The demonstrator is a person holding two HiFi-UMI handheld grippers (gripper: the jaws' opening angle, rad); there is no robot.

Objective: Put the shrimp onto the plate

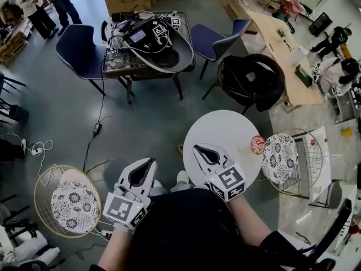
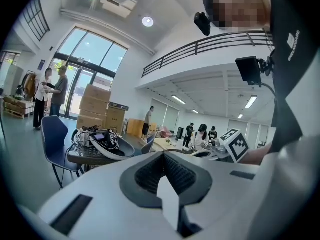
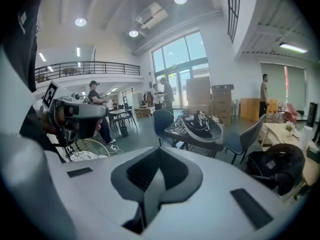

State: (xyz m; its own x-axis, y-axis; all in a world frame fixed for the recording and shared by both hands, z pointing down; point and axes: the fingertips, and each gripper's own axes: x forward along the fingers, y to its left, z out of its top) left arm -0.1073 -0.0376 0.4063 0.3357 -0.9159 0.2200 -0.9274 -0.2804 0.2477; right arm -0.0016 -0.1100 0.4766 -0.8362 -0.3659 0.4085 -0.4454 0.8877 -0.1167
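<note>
A small round plate (image 1: 257, 145) with a red rim lies at the right edge of the round white table (image 1: 225, 130). Something pale and pinkish lies on it; I cannot tell whether it is the shrimp. My right gripper (image 1: 199, 149) hovers over the table's left part, well left of the plate, with its jaws shut and empty. In the right gripper view the right gripper (image 3: 159, 152) points out into the room, level, with nothing between its jaws. My left gripper (image 1: 150, 162) is held off the table to the left, above the floor, also shut and empty. The left gripper view shows the left gripper (image 2: 164, 157) aimed across the room.
A wire chair with a patterned cushion (image 1: 280, 157) stands right of the table, and another one (image 1: 72, 206) at the lower left. Farther off are a black table piled with gear (image 1: 148, 44), blue chairs (image 1: 82, 51), a black bag on a chair (image 1: 252, 81) and a long wooden table (image 1: 282, 52).
</note>
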